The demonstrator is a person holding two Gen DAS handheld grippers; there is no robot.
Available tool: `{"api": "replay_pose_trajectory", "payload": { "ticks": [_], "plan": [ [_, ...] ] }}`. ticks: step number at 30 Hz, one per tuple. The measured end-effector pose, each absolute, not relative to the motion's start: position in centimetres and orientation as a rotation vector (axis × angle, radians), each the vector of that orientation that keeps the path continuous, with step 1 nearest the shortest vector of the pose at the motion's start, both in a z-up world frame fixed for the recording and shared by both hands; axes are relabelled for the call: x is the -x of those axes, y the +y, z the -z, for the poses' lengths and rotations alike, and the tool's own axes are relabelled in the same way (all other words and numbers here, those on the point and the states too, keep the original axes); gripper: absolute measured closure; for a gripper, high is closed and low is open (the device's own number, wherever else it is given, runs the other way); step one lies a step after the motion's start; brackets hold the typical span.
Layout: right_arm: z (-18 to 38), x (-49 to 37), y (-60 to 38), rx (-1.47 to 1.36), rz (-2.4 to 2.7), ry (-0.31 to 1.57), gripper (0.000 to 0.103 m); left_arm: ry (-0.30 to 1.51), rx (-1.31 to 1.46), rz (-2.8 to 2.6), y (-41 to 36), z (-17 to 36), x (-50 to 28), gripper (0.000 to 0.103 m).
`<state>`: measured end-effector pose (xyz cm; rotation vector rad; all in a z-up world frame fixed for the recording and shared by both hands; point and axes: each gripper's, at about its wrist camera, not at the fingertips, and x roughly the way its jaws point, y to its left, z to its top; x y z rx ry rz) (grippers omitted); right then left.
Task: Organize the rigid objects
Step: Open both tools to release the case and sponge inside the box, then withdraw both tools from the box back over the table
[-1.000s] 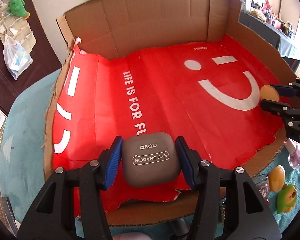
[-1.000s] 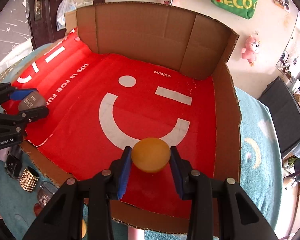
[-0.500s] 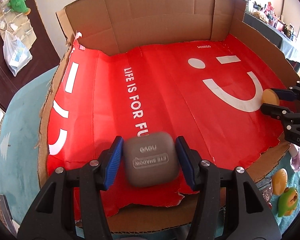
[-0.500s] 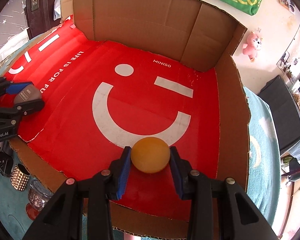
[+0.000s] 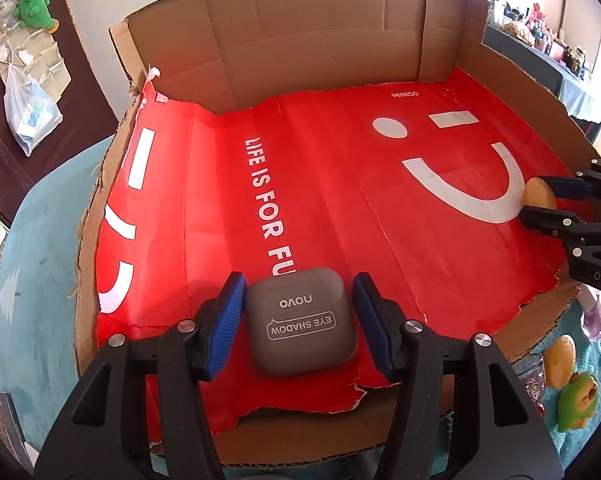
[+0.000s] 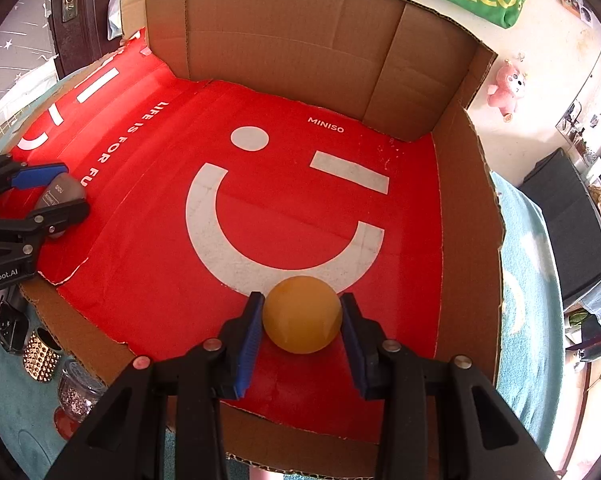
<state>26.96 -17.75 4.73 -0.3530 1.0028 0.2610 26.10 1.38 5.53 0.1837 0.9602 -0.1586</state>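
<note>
A grey eye shadow case (image 5: 300,324) lies on the red sheet (image 5: 340,200) near the front edge of the cardboard box (image 5: 320,40). My left gripper (image 5: 299,278) straddles it, open, with a thin gap showing at each blue pad. In the right wrist view that gripper (image 6: 74,190) and the case (image 6: 56,196) sit at the far left. My right gripper (image 6: 301,298) is shut on an orange ball (image 6: 300,316), low over the white smile print. The left wrist view shows the ball (image 5: 538,196) and the right gripper (image 5: 530,198) at the right edge.
The box has tall cardboard walls (image 6: 300,40) at the back and right, and a low torn front edge. On the teal cloth (image 5: 32,280) outside the front lie a green toy (image 5: 580,400), a yellow piece (image 5: 560,360), a gold studded holder (image 6: 40,356) and a glitter jar (image 6: 76,392).
The right gripper has edged slightly forward over the sheet with the ball. The left pads have eased off the case a little; the case blurred and then came to rest.
</note>
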Motion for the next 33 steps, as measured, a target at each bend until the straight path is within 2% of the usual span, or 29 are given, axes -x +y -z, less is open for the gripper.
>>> {"api": "replay_pose_trajectory", "payload": {
  "ticks": [4, 6, 11, 14, 19, 25, 30, 33],
  "plan": [
    [-4.8, -27.0, -17.7, 0.339, -0.276, 1.006, 0.058, 0.928, -0.171, 0.16, 1.5, -6.3, -25.7, 0.047],
    [-5.0, -26.8, -17.6, 0.337, -0.271, 1.001, 0.056, 0.902, -0.167, 0.162, 1.6, -6.9, -25.3, 0.04],
    [-6.6, -25.9, -17.9, 0.287, -0.286, 0.966, 0.048, 0.793, -0.166, 0.171, 1.6, -9.2, -23.6, 0.033],
    [-8.4, -24.8, -18.2, 0.275, -0.279, 0.907, 0.04, 0.708, -0.167, 0.167, 1.7, -10.8, -22.0, 0.027],
    [-12.0, -22.5, -18.5, 0.243, -0.288, 0.816, 0.032, 0.598, -0.143, 0.153, 2.0, -13.6, -19.3, 0.024],
    [-15.7, -18.2, -18.8, 0.205, -0.306, 0.691, 0.019, 0.453, -0.109, 0.15, 2.2, -16.5, -14.9, 0.01],
    [-18.0, -13.3, -18.7, 0.197, -0.315, 0.566, 0.005, 0.368, -0.056, 0.147, 2.5, -17.5, -11.3, 0.007],
    [-18.5, -10.3, -18.8, 0.195, -0.292, 0.499, 0.001, 0.33, -0.036, 0.139, 2.4, -17.5, -9.3, 0.006]
  ]
}}
